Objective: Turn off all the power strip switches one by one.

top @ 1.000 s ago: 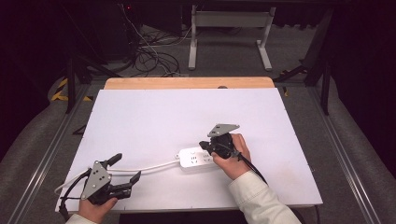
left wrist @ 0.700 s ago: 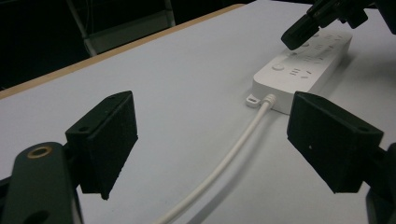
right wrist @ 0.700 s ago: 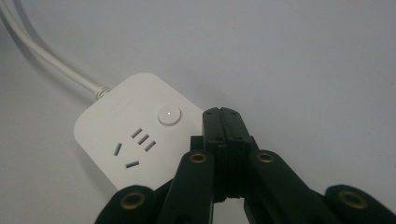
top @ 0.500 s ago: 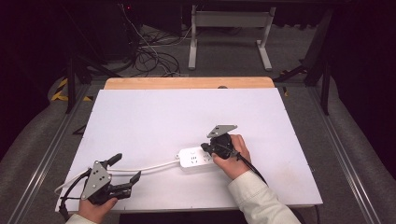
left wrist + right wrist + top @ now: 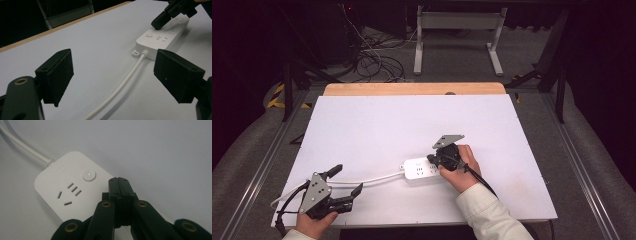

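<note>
My right gripper [image 5: 435,159] sits over the white power strip [image 5: 422,169], its fingers [image 5: 117,187] clenched flat against each other with nothing between them. In the right gripper view their joined tips hang just beside the round button [image 5: 89,175] at the cord end of the strip, a little toward me from it, with the slotted socket [image 5: 68,193] off to one side; I cannot tell whether the tips touch the strip's top face. The strip lies flat on the white worktop [image 5: 412,120], slightly right of the middle and toward my edge. Its white cord [image 5: 362,179] runs from its left end across the worktop toward my left gripper [image 5: 343,184], which rests low near the front left corner, well apart from the strip. In the left gripper view those fingers [image 5: 56,75] stand released and wide, and the cord passes along the worktop between them without touching either.
</note>
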{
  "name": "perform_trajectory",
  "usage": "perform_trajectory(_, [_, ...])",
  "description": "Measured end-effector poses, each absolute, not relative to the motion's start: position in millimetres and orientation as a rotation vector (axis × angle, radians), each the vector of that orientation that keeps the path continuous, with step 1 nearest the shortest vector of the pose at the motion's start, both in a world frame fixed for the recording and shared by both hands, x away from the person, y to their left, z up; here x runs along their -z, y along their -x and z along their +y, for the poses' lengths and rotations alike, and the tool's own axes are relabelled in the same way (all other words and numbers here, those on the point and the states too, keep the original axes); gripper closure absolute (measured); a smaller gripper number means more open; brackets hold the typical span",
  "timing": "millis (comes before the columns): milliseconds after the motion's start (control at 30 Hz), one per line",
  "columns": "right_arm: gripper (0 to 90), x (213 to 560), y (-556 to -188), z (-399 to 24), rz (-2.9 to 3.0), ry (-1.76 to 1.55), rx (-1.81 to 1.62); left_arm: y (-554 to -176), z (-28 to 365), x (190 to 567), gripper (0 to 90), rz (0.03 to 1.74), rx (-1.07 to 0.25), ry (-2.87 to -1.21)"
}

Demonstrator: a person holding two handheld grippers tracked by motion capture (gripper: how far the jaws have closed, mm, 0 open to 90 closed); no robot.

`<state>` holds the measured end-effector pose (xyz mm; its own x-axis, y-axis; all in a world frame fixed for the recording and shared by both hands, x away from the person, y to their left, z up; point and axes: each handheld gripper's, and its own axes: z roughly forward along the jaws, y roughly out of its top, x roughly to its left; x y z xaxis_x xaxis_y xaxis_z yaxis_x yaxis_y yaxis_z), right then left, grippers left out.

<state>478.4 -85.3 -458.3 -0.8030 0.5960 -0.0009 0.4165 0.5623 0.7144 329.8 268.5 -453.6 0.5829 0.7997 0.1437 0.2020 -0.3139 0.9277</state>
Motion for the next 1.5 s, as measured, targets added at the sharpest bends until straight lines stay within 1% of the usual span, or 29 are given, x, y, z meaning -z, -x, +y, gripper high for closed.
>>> perform_trajectory(533, [90.0, 460, -477, -86, 2.548, -0.892, -1.084, -329, 268, 454, 16.9, 0.814, -0.759, -1.826])
perform_trajectory(733, [90.0, 459, -475, -84, 2.532, -0.862, -1.053, -330, 268, 454, 16.9, 0.816, -0.758, -1.828])
perform_trajectory(800, [90.0, 459, -477, -87, 2.524, -0.909, -1.118, -330, 268, 454, 16.9, 0.818, -0.756, -1.828])
perform_trajectory(900, [90.0, 455, -476, -91, 2.505, -0.900, -1.129, -330, 267, 454, 16.9, 0.823, -0.751, -1.820])
perform_trajectory(967, [90.0, 439, -470, -95, 2.429, -0.853, -1.278, -330, 268, 454, 16.8, 0.817, -0.758, -1.826])
perform_trajectory(1000, [90.0, 425, -467, -97, 2.397, -0.829, -1.315, -330, 268, 454, 16.9, 0.817, -0.759, -1.827])
perform_trajectory(1033, [90.0, 423, -466, -98, 2.404, -0.827, -1.323, -330, 268, 454, 16.8, 0.827, -0.747, -1.821])
perform_trajectory(1367, [90.0, 426, -465, -92, 2.430, -0.787, -1.289, -330, 268, 454, 16.9, 0.825, -0.751, -1.821])
perform_trajectory(1500, [90.0, 427, -464, -84, 2.448, -0.697, -1.313, -330, 268, 454, 16.9, 0.824, -0.751, -1.823])
